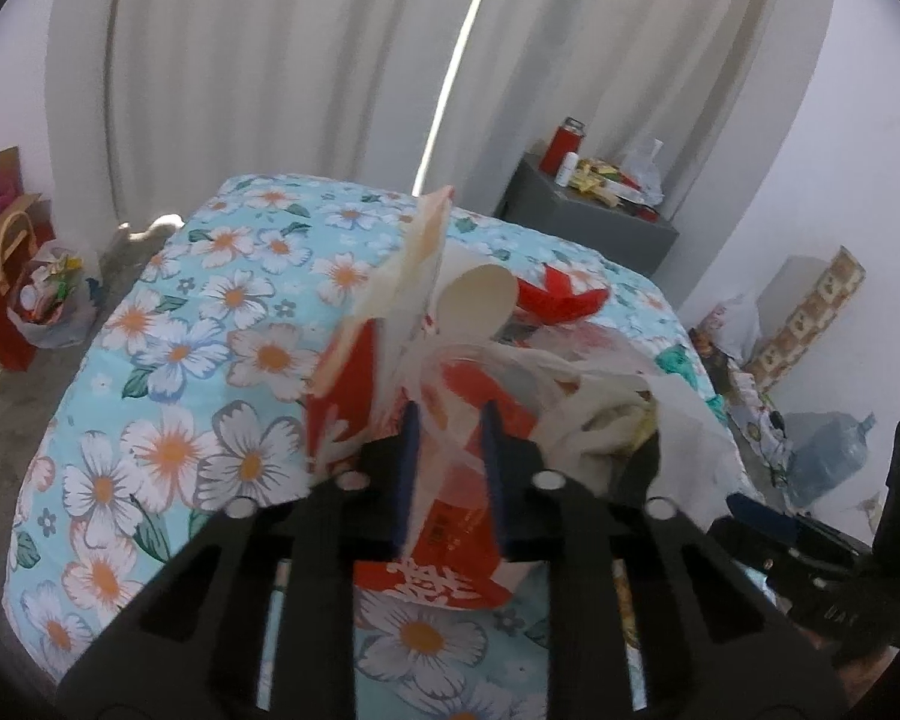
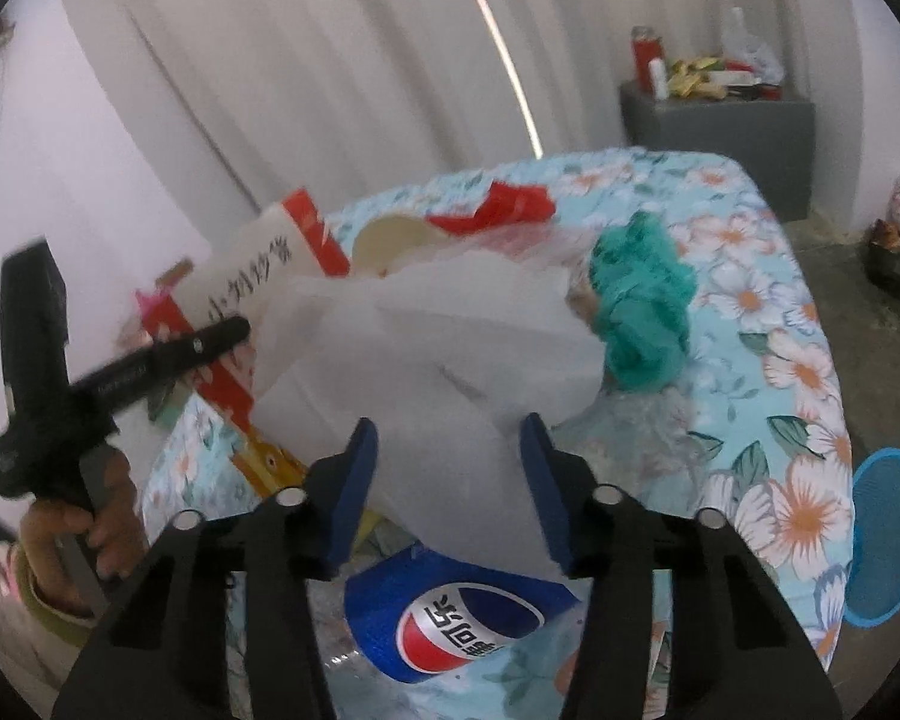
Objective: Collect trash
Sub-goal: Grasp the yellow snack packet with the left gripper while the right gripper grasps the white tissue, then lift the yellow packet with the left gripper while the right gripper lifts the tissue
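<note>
A heap of trash lies on the floral cloth [image 1: 168, 360]. My left gripper [image 1: 451, 456] is shut on a red and white paper carton [image 1: 450, 534] wrapped in thin clear plastic. Behind it stand a paper cup [image 1: 480, 300] and a red wrapper [image 1: 564, 294]. In the right wrist view my right gripper [image 2: 450, 480] stands open around a white tissue sheet [image 2: 426, 372], whose folds show no pinching. Below it lies a blue Pepsi bottle [image 2: 456, 624]. A crumpled teal bag [image 2: 642, 312] sits to the right. The left gripper [image 2: 234, 330], held by a hand [image 2: 108, 534], reaches the carton [image 2: 258, 276].
A grey cabinet [image 2: 720, 132] loaded with bottles and packets stands behind the cloth, by the curtains. Gift bags [image 1: 6, 300] sit on the floor at the left, a large water jug [image 1: 828, 456] at the right. A round blue basket [image 2: 888, 534] lies beyond the cloth's right edge.
</note>
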`<state>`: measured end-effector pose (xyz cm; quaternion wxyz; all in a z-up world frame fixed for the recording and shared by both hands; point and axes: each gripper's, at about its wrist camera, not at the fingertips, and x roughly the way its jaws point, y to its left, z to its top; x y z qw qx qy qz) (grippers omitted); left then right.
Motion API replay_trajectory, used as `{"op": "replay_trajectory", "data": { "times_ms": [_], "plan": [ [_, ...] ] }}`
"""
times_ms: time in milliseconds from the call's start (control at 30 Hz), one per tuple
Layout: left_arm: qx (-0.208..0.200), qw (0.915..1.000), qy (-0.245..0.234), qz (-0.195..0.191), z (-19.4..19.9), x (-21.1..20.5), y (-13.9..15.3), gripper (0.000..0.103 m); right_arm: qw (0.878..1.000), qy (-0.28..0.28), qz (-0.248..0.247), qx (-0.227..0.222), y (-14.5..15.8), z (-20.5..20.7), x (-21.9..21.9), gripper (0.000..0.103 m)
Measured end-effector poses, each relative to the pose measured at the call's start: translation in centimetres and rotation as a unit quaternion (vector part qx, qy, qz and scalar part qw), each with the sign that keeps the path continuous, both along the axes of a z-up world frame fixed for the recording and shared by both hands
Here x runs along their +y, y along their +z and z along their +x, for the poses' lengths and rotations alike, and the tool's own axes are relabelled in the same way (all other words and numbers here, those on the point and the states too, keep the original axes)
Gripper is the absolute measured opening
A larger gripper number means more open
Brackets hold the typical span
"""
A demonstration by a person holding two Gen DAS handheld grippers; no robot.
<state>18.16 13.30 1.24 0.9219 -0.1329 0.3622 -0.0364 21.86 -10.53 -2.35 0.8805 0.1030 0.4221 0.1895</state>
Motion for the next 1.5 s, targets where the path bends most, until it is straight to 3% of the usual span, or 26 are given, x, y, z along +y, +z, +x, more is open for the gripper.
{"op": "replay_trajectory", "data": {
  "times_ms": [67,133,233,567,867,1000,1100,1167,1233,1333,1400,1500],
  "plan": [
    [-0.005,1.0,0.005,0.007,-0.1,0.1,0.0,0.007,1.0,0.006,-0.014,-0.001,0.0,-0.1,0.2,0.031],
    [-0.01,0.9999,0.008,0.009,-0.2,0.0,0.2,0.003,1.0,0.01,-0.02,-0.003,-0.2,-0.3,0.2,0.014],
    [-0.023,0.9995,0.013,0.019,-0.7,-0.2,0.5,0.0,1.0,0.009,-0.019,-0.016,0.1,-0.7,-0.1,0.005],
    [-0.087,0.996,0.011,0.019,-3.9,-1.2,3.7,0.0,0.994,0.001,0.044,-0.104,5.5,-4.0,-2.0,0.002],
    [-0.151,0.9884,-0.001,0.01,-7.0,-1.5,7.5,0.0,0.977,-0.055,0.105,-0.176,10.5,-8.3,-6.6,0.002],
    [-0.135,0.9908,-0.011,0.0,-7.2,-1.5,7.7,0.0,0.969,-0.083,0.112,-0.204,11.9,-10.6,-8.5,0.002],
    [-0.078,0.9964,-0.033,-0.003,-6.3,-1.6,6.3,0.001,0.965,-0.1,0.116,-0.215,12.2,-12.1,-9.7,0.002],
    [-0.039,0.998,-0.047,-0.019,-5.7,-1.7,5.0,0.017,0.963,-0.109,0.118,-0.215,12.2,-12.9,-10.4,0.002],
    [-0.009,0.9976,-0.049,-0.048,-5.2,-1.4,3.5,0.018,0.963,-0.116,0.12,-0.212,11.8,-13.6,-11.0,0.002],
    [-0.014,0.9952,-0.084,-0.047,-5.3,-2.4,2.5,0.027,0.963,-0.128,0.126,-0.201,10.7,-14.3,-11.6,0.002],
    [-0.014,0.99,-0.127,-0.059,-5.2,-3.4,1.9,0.042,0.963,-0.134,0.129,-0.194,10.1,-14.7,-12.1,0.002],
    [0.002,0.9835,-0.175,-0.045,-4.8,-5.2,0.6,0.054,0.963,-0.141,0.14,-0.18,8.8,-14.6,-12.6,0.002]
  ]
}}
